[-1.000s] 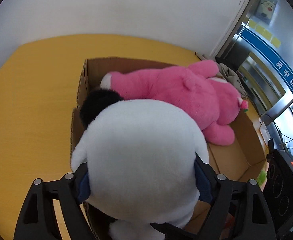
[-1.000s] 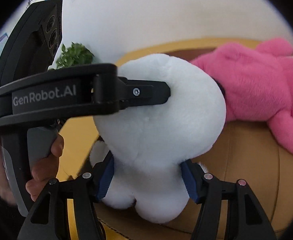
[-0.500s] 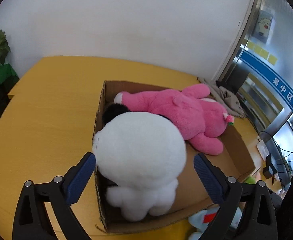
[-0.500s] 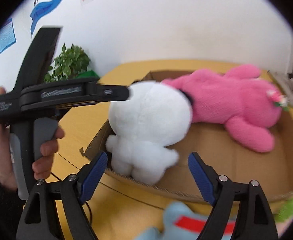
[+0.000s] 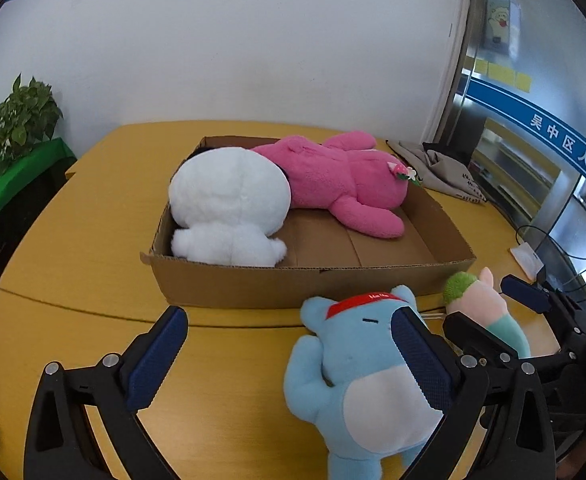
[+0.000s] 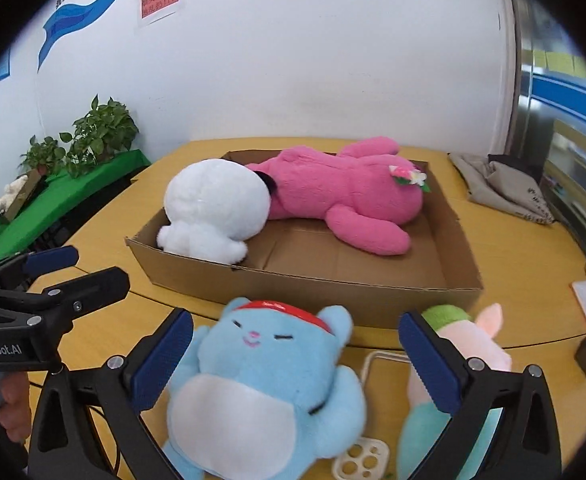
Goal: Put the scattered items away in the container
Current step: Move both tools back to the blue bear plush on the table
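A shallow cardboard box (image 5: 313, 284) (image 6: 313, 288) on the yellow table holds a white plush (image 5: 229, 208) (image 6: 213, 208) at its left end and a pink plush (image 5: 341, 184) (image 6: 345, 196) along the back. A blue plush with a red headband (image 5: 361, 376) (image 6: 269, 384) lies on the table in front of the box. A pink and green plush (image 5: 481, 304) (image 6: 469, 344) lies to its right. My left gripper (image 5: 289, 356) is open and empty, left of the blue plush. My right gripper (image 6: 297, 356) is open, its jaws on either side of the blue plush.
A grey cloth bag (image 5: 441, 168) (image 6: 497, 184) lies on the table at the back right. Potted plants (image 6: 97, 136) stand on a green shelf at the left. A white plastic piece (image 6: 361, 460) lies by the blue plush. Cables and black devices (image 5: 533, 300) sit at the right edge.
Both grippers let go of the white plush, which now rests in the box. Both drew back towards the front of the table, over the blue plush.
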Demonstrator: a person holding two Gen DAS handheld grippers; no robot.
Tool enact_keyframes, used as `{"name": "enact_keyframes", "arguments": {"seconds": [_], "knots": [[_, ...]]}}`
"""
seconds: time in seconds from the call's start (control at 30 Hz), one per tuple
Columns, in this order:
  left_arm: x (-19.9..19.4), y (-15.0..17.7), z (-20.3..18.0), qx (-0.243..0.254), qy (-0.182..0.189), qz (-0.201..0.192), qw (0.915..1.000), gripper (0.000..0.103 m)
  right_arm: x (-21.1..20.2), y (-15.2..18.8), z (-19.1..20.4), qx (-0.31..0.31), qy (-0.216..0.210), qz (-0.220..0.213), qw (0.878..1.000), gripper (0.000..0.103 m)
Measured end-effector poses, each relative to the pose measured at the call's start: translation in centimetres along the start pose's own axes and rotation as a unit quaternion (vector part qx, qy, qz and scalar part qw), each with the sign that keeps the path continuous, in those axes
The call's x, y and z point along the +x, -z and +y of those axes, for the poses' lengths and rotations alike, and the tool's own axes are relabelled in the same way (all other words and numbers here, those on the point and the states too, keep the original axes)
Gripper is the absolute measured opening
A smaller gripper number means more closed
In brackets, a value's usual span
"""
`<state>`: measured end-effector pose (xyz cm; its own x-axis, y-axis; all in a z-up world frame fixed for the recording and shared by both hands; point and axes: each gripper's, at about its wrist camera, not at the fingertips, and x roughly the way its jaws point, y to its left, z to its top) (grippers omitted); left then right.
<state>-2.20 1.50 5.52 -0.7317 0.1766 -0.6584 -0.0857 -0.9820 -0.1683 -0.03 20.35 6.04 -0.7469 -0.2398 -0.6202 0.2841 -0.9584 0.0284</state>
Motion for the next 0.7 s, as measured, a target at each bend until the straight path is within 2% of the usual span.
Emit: {"name": "enact_keyframes", "arguments": {"seconds": [0.37,0.7], "knots": [[-0.7,0.3,-0.7,-0.012,0.019,0.0,0.9997,0.103,-2.1,1.7,-1.3,0.0,0.02,-0.003,1.0,0.103],[-0.3,1.0,-1.5,0.003,0.014,0.01,0.9998,0.103,-2.5,2.2,-2.0,0.003,0.031,0.001,1.0,0.103]]}}
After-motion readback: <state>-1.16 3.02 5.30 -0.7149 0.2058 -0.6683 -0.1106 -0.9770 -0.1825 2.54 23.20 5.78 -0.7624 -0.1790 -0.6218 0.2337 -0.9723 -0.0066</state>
